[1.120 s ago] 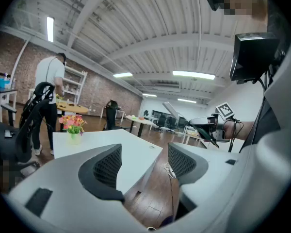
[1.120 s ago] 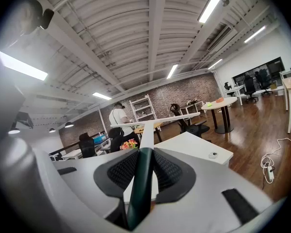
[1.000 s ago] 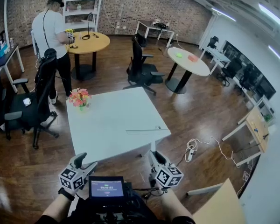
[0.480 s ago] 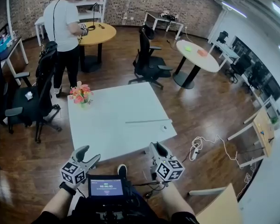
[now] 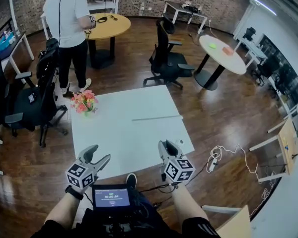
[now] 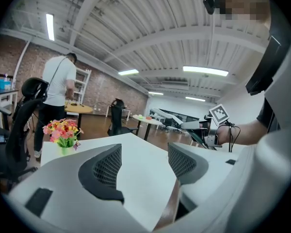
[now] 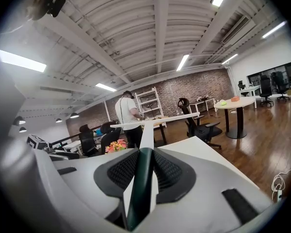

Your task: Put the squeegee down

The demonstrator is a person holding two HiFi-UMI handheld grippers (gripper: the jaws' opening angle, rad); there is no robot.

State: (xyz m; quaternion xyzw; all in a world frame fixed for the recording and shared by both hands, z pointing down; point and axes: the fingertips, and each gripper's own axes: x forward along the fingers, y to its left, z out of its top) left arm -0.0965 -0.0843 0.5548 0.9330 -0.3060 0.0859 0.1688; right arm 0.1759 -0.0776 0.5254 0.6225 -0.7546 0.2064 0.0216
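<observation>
A white square desk (image 5: 124, 138) on a dark wooden floor is seen from above in the head view. One small vase of pink and orange flowers (image 5: 84, 102) stands near the desk's far left corner. Two grippers are held over the near edge. The left gripper (image 5: 98, 154) is on the left and the right gripper (image 5: 165, 145) on the right.

One long-handled squeegee with a pale blade (image 5: 156, 117) is seen in the head view only as a thin bar running crosswise over the desk's right half. Whether the blade touches the desk cannot be told.

How the squeegee is held is shown only in the right gripper view. There the jaws are closed tight on its dark green handle, and a white shaft (image 7: 146, 130) runs away from them to the crosswise blade.

In the left gripper view the jaws stand well apart. Nothing is held between them, and only bare desk top is seen in the gap. The flowers appear at the left and the other gripper's marker cube at the right.

Further back, one person in a white top (image 5: 67, 14) stands beside a round yellow desk (image 5: 109, 28). One round white desk (image 5: 221, 53) stands to the right, and black office chairs (image 5: 166, 58) are set about the room.
</observation>
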